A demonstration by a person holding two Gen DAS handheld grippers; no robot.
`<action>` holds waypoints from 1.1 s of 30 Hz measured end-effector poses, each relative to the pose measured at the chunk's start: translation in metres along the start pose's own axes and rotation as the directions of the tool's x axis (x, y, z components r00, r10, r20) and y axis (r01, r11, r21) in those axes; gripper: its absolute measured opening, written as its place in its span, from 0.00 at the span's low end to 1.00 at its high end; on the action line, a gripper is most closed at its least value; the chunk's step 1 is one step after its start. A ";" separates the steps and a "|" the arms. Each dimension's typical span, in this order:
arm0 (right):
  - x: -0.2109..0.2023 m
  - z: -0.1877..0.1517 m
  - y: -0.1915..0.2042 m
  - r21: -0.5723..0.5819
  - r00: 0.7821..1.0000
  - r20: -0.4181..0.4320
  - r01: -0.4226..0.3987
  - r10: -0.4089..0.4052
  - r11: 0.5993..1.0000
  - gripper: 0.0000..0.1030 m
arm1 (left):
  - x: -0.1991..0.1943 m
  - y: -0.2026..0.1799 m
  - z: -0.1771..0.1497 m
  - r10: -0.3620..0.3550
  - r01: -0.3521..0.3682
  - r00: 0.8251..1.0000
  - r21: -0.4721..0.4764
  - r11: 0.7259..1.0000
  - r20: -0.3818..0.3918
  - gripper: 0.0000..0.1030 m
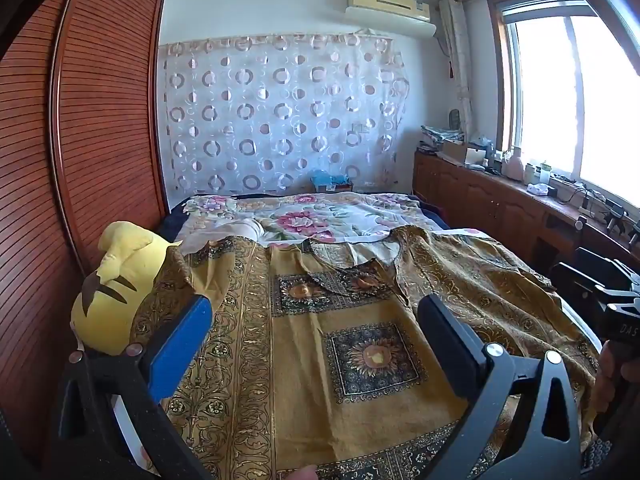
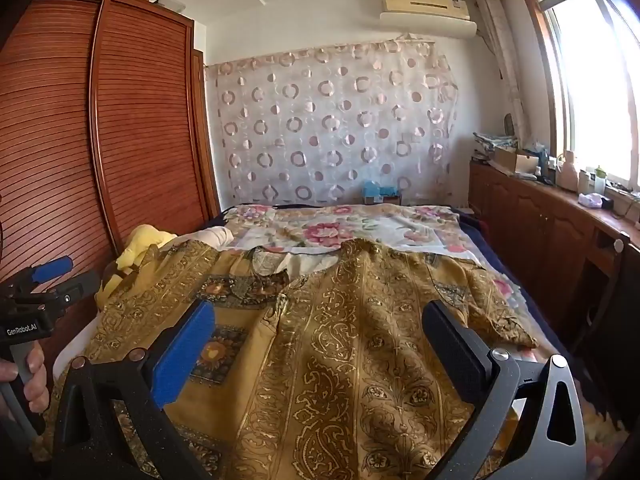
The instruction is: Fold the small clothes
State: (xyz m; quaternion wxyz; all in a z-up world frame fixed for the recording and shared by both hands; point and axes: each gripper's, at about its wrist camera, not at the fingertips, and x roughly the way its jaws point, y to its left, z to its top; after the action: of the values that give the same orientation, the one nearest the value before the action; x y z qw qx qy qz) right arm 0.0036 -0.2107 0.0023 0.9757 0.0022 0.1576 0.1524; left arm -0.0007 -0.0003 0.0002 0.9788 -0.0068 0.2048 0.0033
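Observation:
A mustard-gold patterned garment [image 1: 360, 340] with dark sunflower squares and paisley bands lies spread on the bed, neckline toward the far end; it also fills the right wrist view [image 2: 352, 340]. My left gripper [image 1: 316, 312] is open and empty, held above the garment's middle. My right gripper [image 2: 318, 320] is open and empty, above the garment's right half. The left gripper's body shows at the left edge of the right wrist view [image 2: 36, 304], and the right gripper's body at the right edge of the left wrist view [image 1: 616, 304].
A yellow plush toy [image 1: 116, 284] sits at the bed's left edge by a slatted wooden wardrobe [image 1: 92, 140]. A floral sheet [image 1: 312, 216] covers the far bed. A cluttered wooden cabinet [image 1: 500, 200] runs along the right under the window.

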 end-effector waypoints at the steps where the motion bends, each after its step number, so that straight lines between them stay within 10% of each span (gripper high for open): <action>1: -0.001 0.000 0.000 -0.002 1.000 0.009 -0.004 0.004 1.000 1.00 | 0.000 0.000 0.000 -0.001 0.001 1.000 0.001 1.000 -0.002 1.00; 33: -0.004 0.000 0.004 -0.010 1.000 0.013 -0.007 0.007 1.000 1.00 | -0.005 0.002 -0.004 0.008 -0.008 1.000 0.009 1.000 -0.004 1.00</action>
State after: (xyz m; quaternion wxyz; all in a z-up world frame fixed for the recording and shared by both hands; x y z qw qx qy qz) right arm -0.0010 -0.2081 0.0036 0.9761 -0.0010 0.1505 0.1565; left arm -0.0069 0.0016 -0.0019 0.9784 -0.0017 0.2067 0.0062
